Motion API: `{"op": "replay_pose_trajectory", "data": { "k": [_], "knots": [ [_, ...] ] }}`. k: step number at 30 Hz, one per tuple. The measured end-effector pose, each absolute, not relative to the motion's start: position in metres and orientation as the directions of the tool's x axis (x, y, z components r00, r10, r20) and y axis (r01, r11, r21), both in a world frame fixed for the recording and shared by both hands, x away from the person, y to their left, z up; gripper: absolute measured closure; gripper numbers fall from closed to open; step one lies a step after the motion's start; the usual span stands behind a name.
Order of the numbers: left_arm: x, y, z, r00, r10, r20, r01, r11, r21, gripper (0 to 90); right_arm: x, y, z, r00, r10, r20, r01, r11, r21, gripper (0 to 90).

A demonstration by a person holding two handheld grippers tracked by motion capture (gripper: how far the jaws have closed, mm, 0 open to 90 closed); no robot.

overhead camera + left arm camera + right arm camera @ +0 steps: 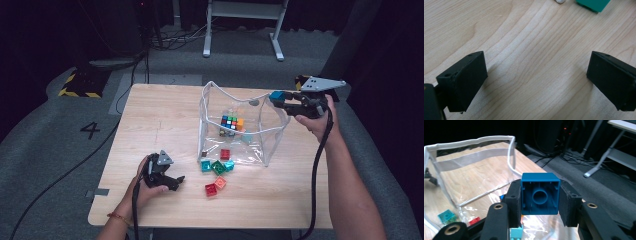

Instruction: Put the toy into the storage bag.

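From the high view, we see our right gripper [281, 98] clamped on a blue brick [276, 95] at the right rim of the clear bag [272, 131], which stands open near the tabletop's [150, 125] far right edge. The bag's mouth lies just left of the brick, so we judge the drop needs a short carry leftward. Our left gripper [175, 181] rests near the front left edge, well apart from the bag.

In the left gripper view, its jaws stand wide apart over bare wood, a green brick [593, 3] beyond them.

In the right gripper view, the blue brick [540, 193] sits squarely between the pads, hollow underside toward us, with the bag's white rim [469, 142] ahead and to the left.
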State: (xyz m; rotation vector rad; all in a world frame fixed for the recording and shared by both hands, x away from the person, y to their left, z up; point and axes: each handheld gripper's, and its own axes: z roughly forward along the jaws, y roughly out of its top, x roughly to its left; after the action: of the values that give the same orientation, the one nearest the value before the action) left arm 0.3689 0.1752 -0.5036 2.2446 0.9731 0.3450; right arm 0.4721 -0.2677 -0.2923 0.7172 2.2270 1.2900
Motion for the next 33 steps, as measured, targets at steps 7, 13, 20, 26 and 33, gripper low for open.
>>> {"op": "replay_pose_trajectory", "data": {
  "k": [7,13,20,26,33],
  "knots": [
    [0.369,0.175,-0.504,0.689,0.724,-0.019,0.551,-0.507,0.663,3.1,0.478,-0.246,-0.302,-0.811,0.570,-0.128,0.194,0.469,0.862,58.9],
    [0.369,0.175,-0.504,0.689,0.724,-0.019,0.551,-0.507,0.663,3.1,0.488,-0.229,-0.310,-0.853,0.501,-0.148,0.191,0.563,0.804,59.0],
    [0.369,0.175,-0.504,0.689,0.725,-0.019,0.552,-0.507,0.663,3.1,0.500,-0.216,-0.315,-0.876,0.458,-0.152,0.210,0.645,0.735,58.9],
    [0.369,0.175,-0.504,0.689,0.724,-0.019,0.551,-0.507,0.663,3.1,0.508,-0.208,-0.318,-0.878,0.453,-0.152,0.247,0.701,0.669,58.8],
    [0.369,0.175,-0.504,0.689,0.724,-0.019,0.551,-0.507,0.663,3.2,0.517,-0.206,-0.321,-0.885,0.426,-0.190,0.249,0.776,0.579,58.9]
  ]
}}
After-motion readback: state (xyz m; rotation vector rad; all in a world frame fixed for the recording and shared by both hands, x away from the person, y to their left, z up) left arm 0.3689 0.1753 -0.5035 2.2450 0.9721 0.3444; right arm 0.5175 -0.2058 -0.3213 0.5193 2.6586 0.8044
